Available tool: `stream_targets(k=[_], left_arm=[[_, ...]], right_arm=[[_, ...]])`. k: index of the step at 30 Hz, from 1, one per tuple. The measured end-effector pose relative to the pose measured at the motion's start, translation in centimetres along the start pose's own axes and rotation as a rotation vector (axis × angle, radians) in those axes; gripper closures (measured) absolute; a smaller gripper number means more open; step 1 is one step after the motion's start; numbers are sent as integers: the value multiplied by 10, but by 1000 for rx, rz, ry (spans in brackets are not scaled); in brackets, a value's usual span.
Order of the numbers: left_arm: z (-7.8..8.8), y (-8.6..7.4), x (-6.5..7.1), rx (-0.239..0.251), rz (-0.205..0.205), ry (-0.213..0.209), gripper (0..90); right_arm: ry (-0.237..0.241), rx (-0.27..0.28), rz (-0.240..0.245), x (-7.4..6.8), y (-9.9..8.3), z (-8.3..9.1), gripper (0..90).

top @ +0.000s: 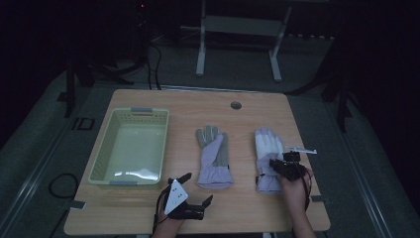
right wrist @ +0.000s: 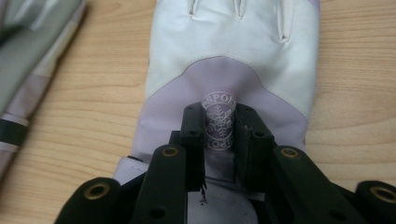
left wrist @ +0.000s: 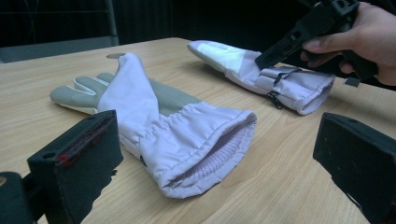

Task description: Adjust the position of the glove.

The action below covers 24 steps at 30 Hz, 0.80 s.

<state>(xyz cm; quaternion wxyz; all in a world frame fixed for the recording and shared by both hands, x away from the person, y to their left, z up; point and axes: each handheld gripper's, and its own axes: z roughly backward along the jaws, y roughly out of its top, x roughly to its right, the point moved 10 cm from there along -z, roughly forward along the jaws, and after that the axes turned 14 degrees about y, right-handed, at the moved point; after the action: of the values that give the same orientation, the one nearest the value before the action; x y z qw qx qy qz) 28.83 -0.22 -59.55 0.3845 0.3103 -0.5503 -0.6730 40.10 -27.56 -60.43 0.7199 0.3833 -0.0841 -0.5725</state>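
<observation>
Hovering narrowly parted over the right glove (right wrist: 229, 70), your right gripper (right wrist: 219, 126) is risking a top-layer-only pinch; the other glove (right wrist: 28, 70) is lying at nine o'clock.

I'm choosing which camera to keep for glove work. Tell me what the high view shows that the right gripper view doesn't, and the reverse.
High view alone: the pale green basket at the table's left, the left gripper near the front edge with jaws apart, and both gloves whole.

Right gripper view alone: the round snowflake emblem on the right glove, framed between narrowly parted jaws.

Shared: the right glove under the right gripper, the palm-up glove and the wooden table.
</observation>
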Motion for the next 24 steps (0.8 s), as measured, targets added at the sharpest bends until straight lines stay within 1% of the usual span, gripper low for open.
stream_targets(k=[3,5,7,8,9,10,11,12,13,14,15,16,17,20,21,23,24], left_arm=[[0,0,-1,-2,4,0,12],[0,0,-1,1,5,0,12],[0,0,0,2,4,-4,12],[0,0,0,2,4,-5,12],[0,0,0,2,3,-2,12],[0,0,-1,2,4,2,12],[0,0,-1,2,4,2,12],[0,0,-1,1,7,4,12],[0,0,-1,1,8,4,12],[0,0,-1,2,10,3,12],[0,0,-1,2,9,1,12],[0,0,-1,1,7,3,12],[0,0,-1,3,2,8,12],[1,0,1,5,-15,14,12],[1,0,1,4,-15,14,12],[1,0,1,2,-10,12,12],[1,0,0,1,-7,10,12]], right_arm=[[2,10,-1,2,-2,-4,711],[7,25,14,1,0,-2,664],[31,65,30,-2,5,5,659],[42,70,46,-3,7,9,659],[64,78,61,-5,10,11,647],[74,89,84,-5,13,15,633],[65,81,104,-3,15,18,612],[75,66,122,-2,16,20,582],[90,64,136,-2,18,21,560],[87,58,148,-1,19,23,553],[75,56,158,1,20,25,544],[73,59,155,2,21,27,536],[89,53,153,2,22,27,530],[107,25,164,0,20,22,498],[111,15,175,-1,18,19,490],[89,-18,202,1,14,12,496],[80,-28,203,3,12,8,503]])
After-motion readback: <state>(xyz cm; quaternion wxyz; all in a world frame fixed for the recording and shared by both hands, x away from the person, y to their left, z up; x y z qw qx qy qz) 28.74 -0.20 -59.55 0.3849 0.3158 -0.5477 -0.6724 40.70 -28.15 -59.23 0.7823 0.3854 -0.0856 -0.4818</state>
